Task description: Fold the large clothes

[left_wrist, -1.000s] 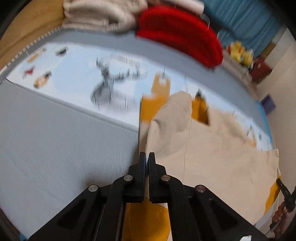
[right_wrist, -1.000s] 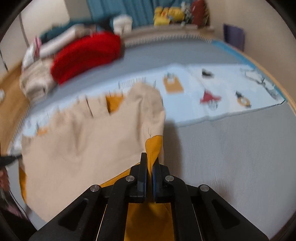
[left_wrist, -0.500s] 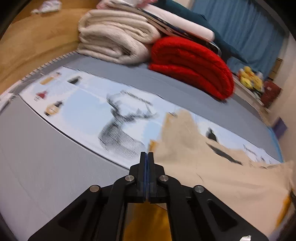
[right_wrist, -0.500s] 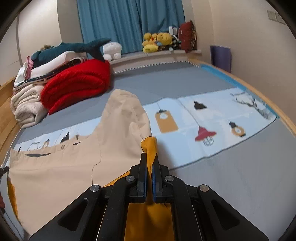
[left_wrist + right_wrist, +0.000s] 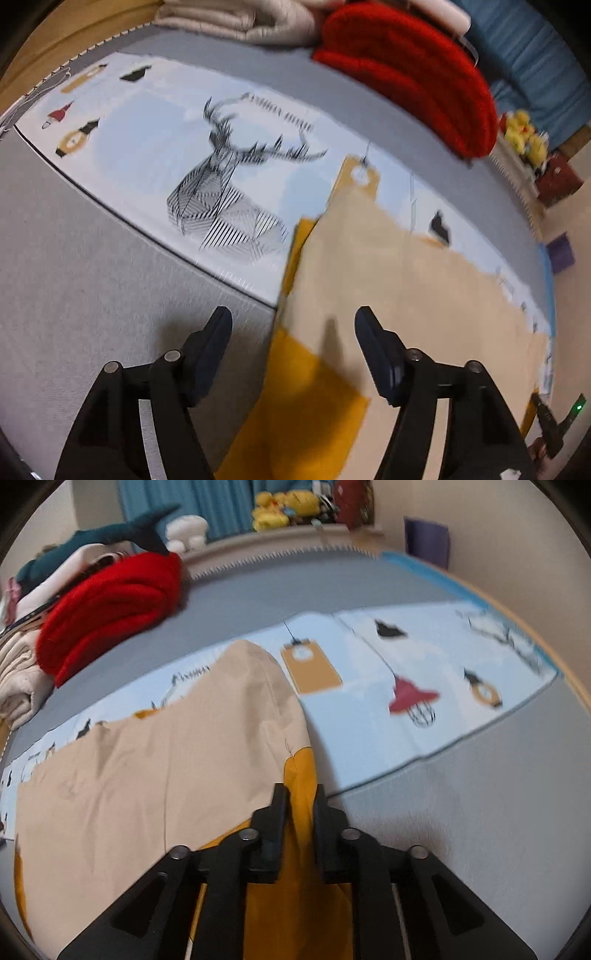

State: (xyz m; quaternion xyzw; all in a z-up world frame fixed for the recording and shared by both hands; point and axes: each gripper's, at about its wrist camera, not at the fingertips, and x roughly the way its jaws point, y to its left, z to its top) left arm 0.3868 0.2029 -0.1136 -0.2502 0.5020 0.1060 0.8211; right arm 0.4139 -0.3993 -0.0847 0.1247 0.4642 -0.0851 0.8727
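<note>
Where blur smears it, garment (image 5: 406, 295) edge unclear.

Matt beige cloth garment (image 5: 406, 302) with a mustard lining, smooth weave; grey bedcover (image 5: 92, 266) at lower left — finely textured fabric; red blanket (image 5: 413, 70) at top — plush, fuzzy.

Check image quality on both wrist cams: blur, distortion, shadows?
Left wrist: motion blur smears the deer print and red blanket; a finger shadow falls on the beige garment. Right wrist: milder blur, lamp prints readable; soft shadow beside the right gripper. Both: strong fisheye curvature, dark corners.
</note>
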